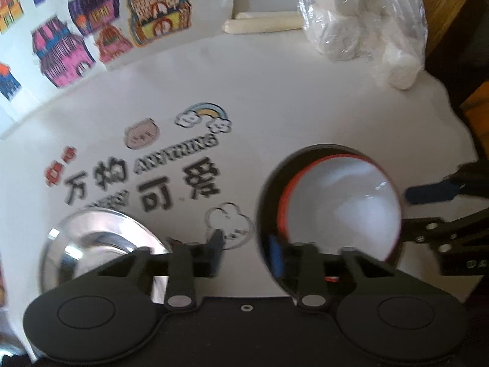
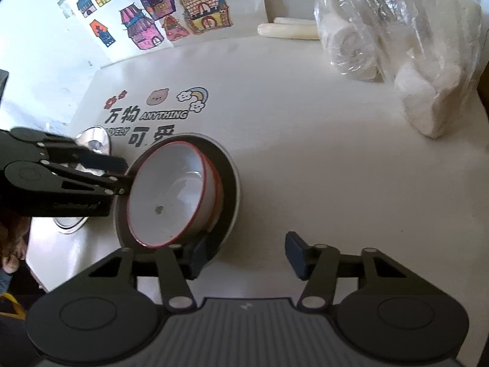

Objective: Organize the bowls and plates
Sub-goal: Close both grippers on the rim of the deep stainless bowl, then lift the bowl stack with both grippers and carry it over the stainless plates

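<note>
So, left gripper [image 1: 246, 249] first: its jaws are drawn in narrow around the left rim of the dark plate [image 2: 227, 183], one blue pad inside the rim and the other looking just off the outer edge. Honestly I can't tell if it's actually pinching. The right gripper [image 2: 247, 257] is released, jaws wide. One finger sits at the plate's near rim and the other is over bare table beside it, with nothing squeezed.

Count-wise: two grippers, one dark plate, one bowl, one steel dish.

The bowl [image 2: 174, 192] sits inside the dark plate. It's white inside with a thin red rim, red-orange on the outside, and tipped toward the plate's left side rather than sitting flat. There's a small dark speck on its bottom. The plate itself is round, black inside with a grey outer edge, and sits on the white table [image 2: 305, 168].

The shiny steel dish [image 1: 101, 238] is just left of the plate, half hidden behind the left gripper in the right wrist view.

Behind the plate there's a cartoon sticker reading "ANYTHING" [image 2: 163, 115]. Further back are colourful house drawings [image 2: 146, 24] on the wall and two cream-coloured sticks [image 2: 287, 30]. Well off to the plate's back right is a clear plastic bag of white rolls [image 2: 397, 46].
</note>
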`<state>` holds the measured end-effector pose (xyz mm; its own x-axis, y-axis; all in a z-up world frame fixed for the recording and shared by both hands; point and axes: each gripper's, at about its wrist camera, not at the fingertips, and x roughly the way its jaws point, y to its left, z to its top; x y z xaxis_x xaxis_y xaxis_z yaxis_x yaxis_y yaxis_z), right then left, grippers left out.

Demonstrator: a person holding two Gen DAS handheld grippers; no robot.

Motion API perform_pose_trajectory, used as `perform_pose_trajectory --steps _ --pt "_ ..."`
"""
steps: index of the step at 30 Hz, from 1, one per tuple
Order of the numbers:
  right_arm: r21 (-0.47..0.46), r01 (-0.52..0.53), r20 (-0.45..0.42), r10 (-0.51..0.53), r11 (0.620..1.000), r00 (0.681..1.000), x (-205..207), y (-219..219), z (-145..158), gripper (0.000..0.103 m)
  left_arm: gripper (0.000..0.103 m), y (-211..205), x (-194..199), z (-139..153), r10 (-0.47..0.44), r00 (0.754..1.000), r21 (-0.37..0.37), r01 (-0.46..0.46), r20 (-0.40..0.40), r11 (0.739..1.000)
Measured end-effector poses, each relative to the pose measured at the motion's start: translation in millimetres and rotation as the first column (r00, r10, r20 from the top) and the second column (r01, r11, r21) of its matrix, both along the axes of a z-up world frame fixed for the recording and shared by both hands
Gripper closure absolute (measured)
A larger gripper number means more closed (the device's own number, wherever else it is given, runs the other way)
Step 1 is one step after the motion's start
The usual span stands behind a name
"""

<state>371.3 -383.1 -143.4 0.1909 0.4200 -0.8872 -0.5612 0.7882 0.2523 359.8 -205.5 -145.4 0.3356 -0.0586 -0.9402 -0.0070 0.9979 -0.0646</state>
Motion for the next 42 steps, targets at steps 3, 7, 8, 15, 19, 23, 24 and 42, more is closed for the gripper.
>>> perform_pose_trajectory --steps 3,7,8,15,19,23,24,42 --pt "0.015 -0.010 -0.012 0.011 1.000 1.000 -0.3 1.9 0.9 0.061 0.095 -1.0 0.8 -2.0 0.017 1.000 -0.044 -0.018 -0.006 0.999" --pt "0.013 -0.015 -0.027 0.015 1.000 1.000 0.5 5.7 2.3 0.067 0.095 0.6 0.9 -3.4 0.051 0.999 -0.061 -0.052 -0.011 0.997" --pt "0.012 -0.009 -0.036 0.010 1.000 0.999 1.8 6.0 1.9 0.067 0.095 2.4 0.5 -3.9 0.070 0.997 -0.074 -0.071 -0.015 0.995" --pt "0.014 0.028 -0.095 -0.027 1.000 0.995 6.5 5.6 -1.7 0.067 0.096 9.0 0.6 -6.2 0.134 0.991 -0.117 -0.136 -0.030 0.984" --pt "0.032 0.040 -0.130 -0.035 0.999 0.991 7.2 5.6 -3.2 0.075 0.096 12.0 0.6 -6.9 0.155 0.987 -0.134 -0.158 -0.038 0.978" --pt "0.042 0.040 -0.151 -0.033 0.998 0.988 9.0 7.3 -5.1 0.082 0.096 17.4 1.5 -8.6 0.171 0.984 -0.161 -0.177 -0.050 0.971" --pt "0.037 0.034 -0.144 -0.029 0.999 0.989 8.0 8.5 -4.4 0.082 0.097 17.9 1.2 -9.1 0.172 0.984 -0.165 -0.178 -0.052 0.970" --pt "0.023 0.026 -0.153 -0.023 0.999 0.988 9.0 12.7 -6.5 0.082 0.096 12.4 -1.9 -7.9 0.231 0.972 -0.131 -0.234 -0.037 0.963"
